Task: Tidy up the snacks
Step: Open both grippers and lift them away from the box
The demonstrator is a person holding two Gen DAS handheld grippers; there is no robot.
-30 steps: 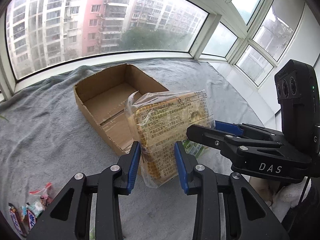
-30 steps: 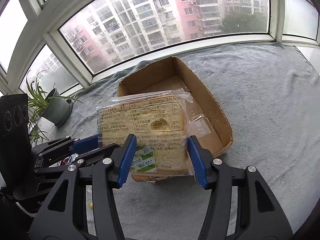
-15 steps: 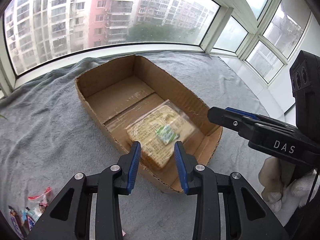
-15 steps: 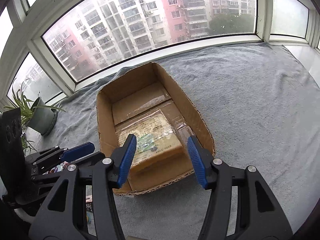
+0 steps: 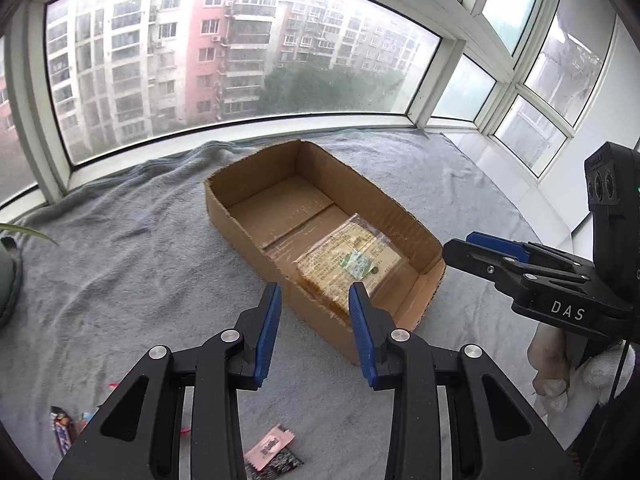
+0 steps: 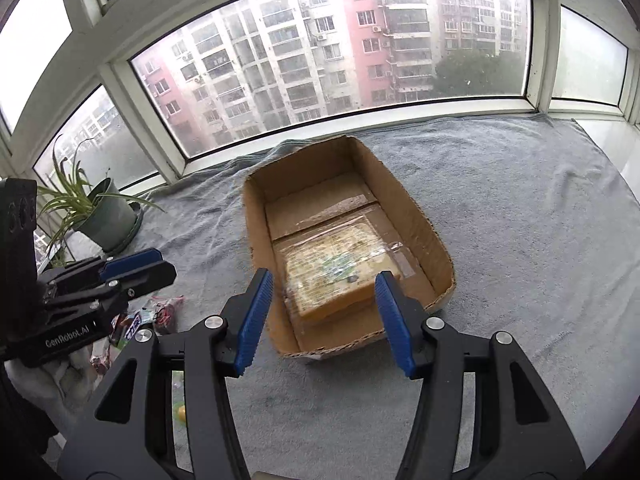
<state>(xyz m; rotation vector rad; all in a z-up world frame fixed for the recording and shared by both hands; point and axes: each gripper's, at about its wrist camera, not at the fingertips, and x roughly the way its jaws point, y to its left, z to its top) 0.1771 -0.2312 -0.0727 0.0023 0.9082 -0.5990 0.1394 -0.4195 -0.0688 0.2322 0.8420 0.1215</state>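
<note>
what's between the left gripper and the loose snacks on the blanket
Nothing visible. The left gripper is open and empty, and the pink packet and candy bar lie on bare blanket beside the box.

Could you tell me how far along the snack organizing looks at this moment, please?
Done: one wrapped snack pack lies flat inside the cardboard box. In hand: nothing; the left tool and right tool both hang open and empty above the box. Left: small snacks on the grey blanket, including a pink sachet, a candy bar and red wrappers.

Grey blanket (image 6: 520, 220) under bay windows (image 6: 340, 60) facing apartment blocks (image 5: 224, 48).
</note>
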